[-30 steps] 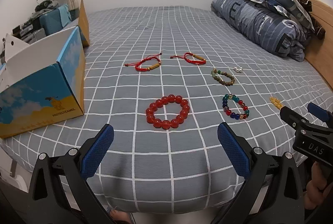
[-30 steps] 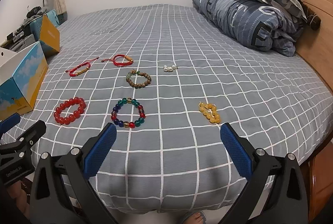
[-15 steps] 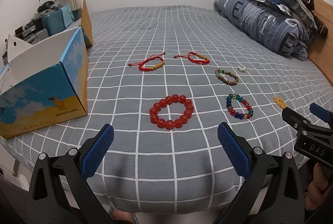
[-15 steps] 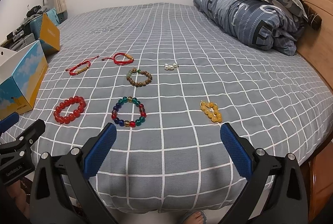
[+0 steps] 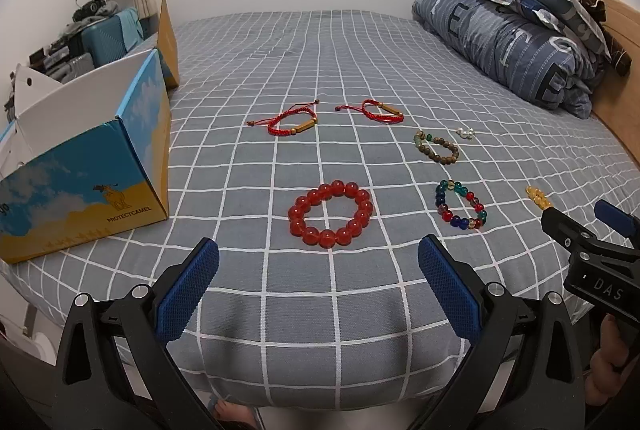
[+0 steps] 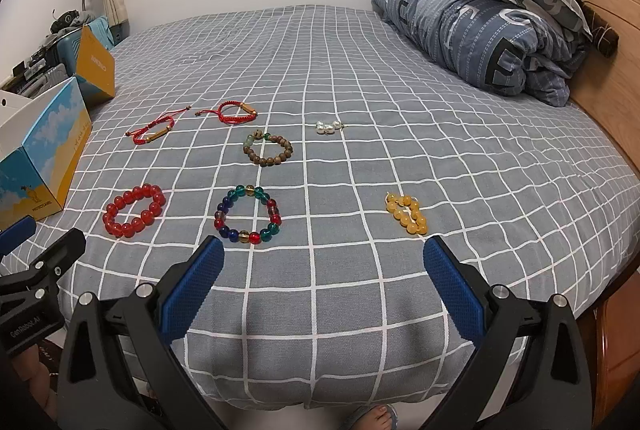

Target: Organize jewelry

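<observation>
Several bracelets lie on a grey checked bed. A red bead bracelet (image 5: 330,213) (image 6: 133,210) lies just ahead of my open, empty left gripper (image 5: 318,286). A multicolour bead bracelet (image 5: 460,205) (image 6: 248,214), a brown bead bracelet (image 5: 437,147) (image 6: 268,150), two red cord bracelets (image 5: 292,121) (image 5: 380,111), a white pearl piece (image 6: 329,127) and a yellow bead bracelet (image 6: 407,214) lie apart. My right gripper (image 6: 324,286) is open and empty, between the multicolour and yellow bracelets.
An open blue and yellow cardboard box (image 5: 80,166) (image 6: 36,166) stands at the bed's left edge. A folded quilt and pillows (image 6: 488,18) sit at the far right by a wooden headboard (image 6: 608,78). The bed's front edge (image 6: 320,370) is just under both grippers.
Both grippers have moved slightly forward toward the bed, so the bracelets sit a little nearer. Both stay open. No bracelet has moved.
</observation>
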Motion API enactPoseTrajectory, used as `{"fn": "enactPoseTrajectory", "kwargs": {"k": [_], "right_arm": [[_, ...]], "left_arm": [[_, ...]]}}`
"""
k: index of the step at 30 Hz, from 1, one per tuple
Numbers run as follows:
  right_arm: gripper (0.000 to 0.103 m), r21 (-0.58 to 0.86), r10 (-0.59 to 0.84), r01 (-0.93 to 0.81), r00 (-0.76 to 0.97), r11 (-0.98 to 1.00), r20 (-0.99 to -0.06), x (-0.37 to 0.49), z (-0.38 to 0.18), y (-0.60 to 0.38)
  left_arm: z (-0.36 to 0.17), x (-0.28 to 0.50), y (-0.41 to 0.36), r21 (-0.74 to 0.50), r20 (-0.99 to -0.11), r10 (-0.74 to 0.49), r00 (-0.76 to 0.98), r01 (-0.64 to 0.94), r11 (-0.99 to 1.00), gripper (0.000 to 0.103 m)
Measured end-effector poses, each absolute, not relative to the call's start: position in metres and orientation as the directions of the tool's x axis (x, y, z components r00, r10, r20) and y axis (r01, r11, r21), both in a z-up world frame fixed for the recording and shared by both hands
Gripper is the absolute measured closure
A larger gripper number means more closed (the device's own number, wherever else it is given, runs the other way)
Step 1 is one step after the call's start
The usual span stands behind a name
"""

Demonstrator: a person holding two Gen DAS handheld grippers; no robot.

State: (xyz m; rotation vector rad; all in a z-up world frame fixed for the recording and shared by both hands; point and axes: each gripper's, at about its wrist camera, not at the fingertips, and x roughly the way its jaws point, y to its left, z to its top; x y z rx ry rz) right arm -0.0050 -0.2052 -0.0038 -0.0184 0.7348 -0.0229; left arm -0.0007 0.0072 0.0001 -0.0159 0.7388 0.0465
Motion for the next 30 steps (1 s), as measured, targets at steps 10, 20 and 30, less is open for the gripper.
{"fn": "enactPoseTrajectory", "kwargs": {"k": [10,20,30], "right_arm": [[0.007,-0.025,-0.028,0.015,0.742,1.0,-0.67,-0.0051,-0.0038,-0.2051],[0.007,-0.025,-0.03,0.017,0.742,1.0,-0.67,-0.005,-0.0044,-0.2054],[0.008,-0.025,-0.033,0.022,0.741,0.999,-0.671,-0.0047,-0.0045,-0.2071]], "left_arm": [[0.0001,-0.0006,0.0073,0.0,-0.674,0.035,0.738,-0.047,0.999,0.006],[0.0001,-0.0012,0.0062,0.004,-0.672,0.038,0.739,-0.047,0.999,0.006],[0.0003,-0.0015,0.0057,0.005,-0.673,0.037,0.739,-0.045,0.999,0.006]]}}
